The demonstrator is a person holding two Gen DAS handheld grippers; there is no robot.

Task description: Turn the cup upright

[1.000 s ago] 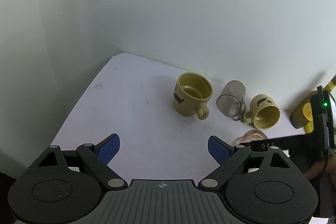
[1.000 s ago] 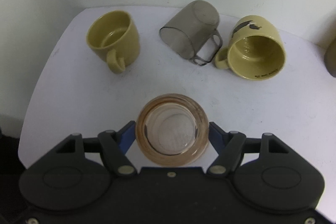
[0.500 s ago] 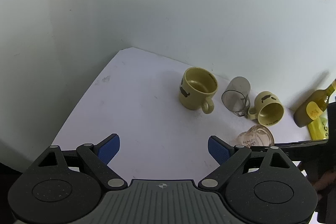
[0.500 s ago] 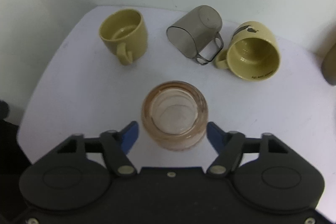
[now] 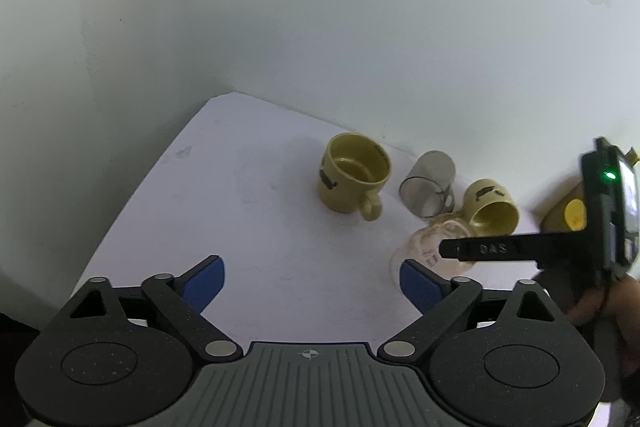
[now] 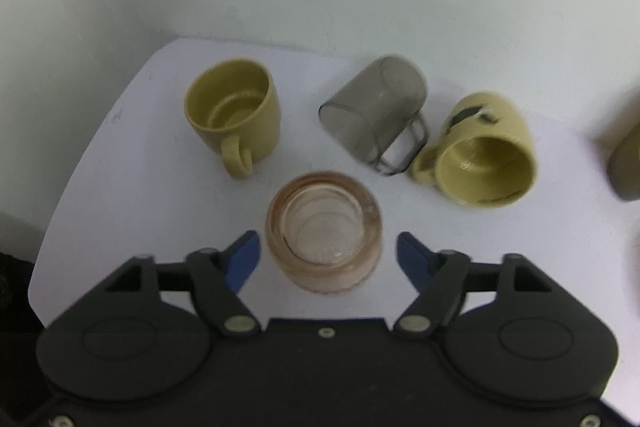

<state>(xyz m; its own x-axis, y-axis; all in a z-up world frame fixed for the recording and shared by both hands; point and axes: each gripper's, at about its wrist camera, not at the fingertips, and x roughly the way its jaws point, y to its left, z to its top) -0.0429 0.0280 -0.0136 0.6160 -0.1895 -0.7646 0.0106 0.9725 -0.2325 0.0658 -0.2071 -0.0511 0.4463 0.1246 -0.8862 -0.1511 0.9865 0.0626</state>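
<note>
Between the right gripper's (image 6: 327,249) spread blue pads stands the pinkish glass cup (image 6: 324,231), mouth up on the white table (image 6: 140,187), and neither pad touches it. Half a second ago those pads sat closer against its sides; they have since opened and drawn back, which suggests the glass has just been released upright and this flip is finished. Nothing shows inside it.

Behind the glass and to its left, a yellow mug (image 6: 234,115) stands upright and looks empty. Behind and to its right, a smoky transparent mug (image 6: 376,117) lies on its side, and just beyond that a second yellow mug (image 6: 486,155) also lies tipped, its mouth facing the camera. Both appear empty and probably remain to be righted.

The left gripper (image 5: 312,277) hangs open over bare table, well to the left of the glass (image 5: 424,243), holding nothing.
</note>
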